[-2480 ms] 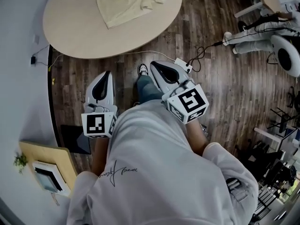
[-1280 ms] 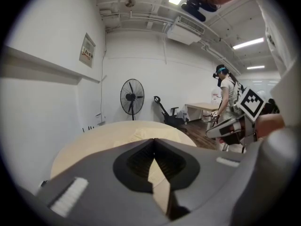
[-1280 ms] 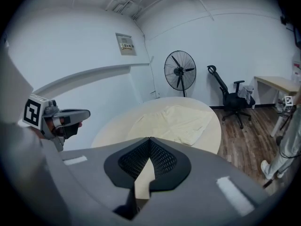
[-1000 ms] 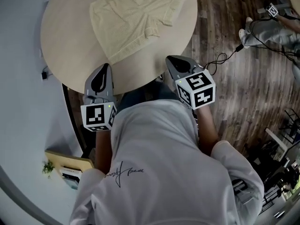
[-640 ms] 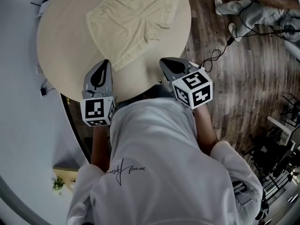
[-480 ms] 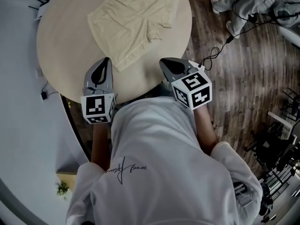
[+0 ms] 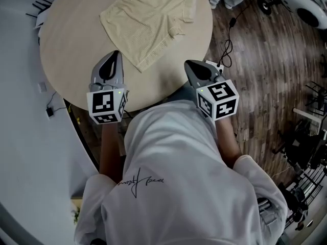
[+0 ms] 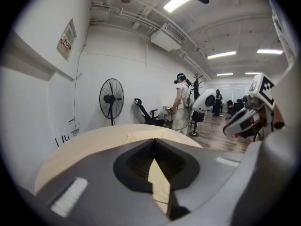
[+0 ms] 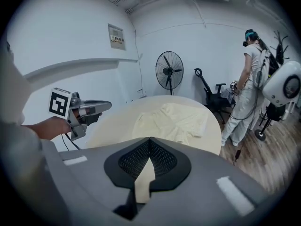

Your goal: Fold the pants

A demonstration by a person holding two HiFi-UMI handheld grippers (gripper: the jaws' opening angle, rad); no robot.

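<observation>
Pale yellow pants [image 7: 150, 19] lie spread flat on the far half of a round beige table [image 7: 71, 40]. My left gripper [image 7: 115, 54] hovers over the table's near edge, just short of the pants' nearest corner, fingertips together and empty. My right gripper [image 7: 187, 63] hangs at the near right edge of the table, also shut and empty. In the left gripper view the left gripper [image 8: 154, 141] points across the table [image 8: 89, 147] towards the pants [image 8: 146, 135]. In the right gripper view the right gripper [image 9: 149, 139] faces the pants [image 9: 171, 121] on the table [image 9: 113, 124].
A person in white [image 9: 249, 88] stands beyond the table beside a white round device [image 9: 287, 91]. A standing fan [image 9: 169, 67] and an office chair [image 9: 211, 95] are behind the table. Cables [image 7: 227, 45] trail over the wooden floor at the right. A curved white wall lies to the left.
The table and pants have come closer under both grippers, which were over bare floor before. Both grippers now reach over the table's near edge, and the right one has shifted slightly right.
</observation>
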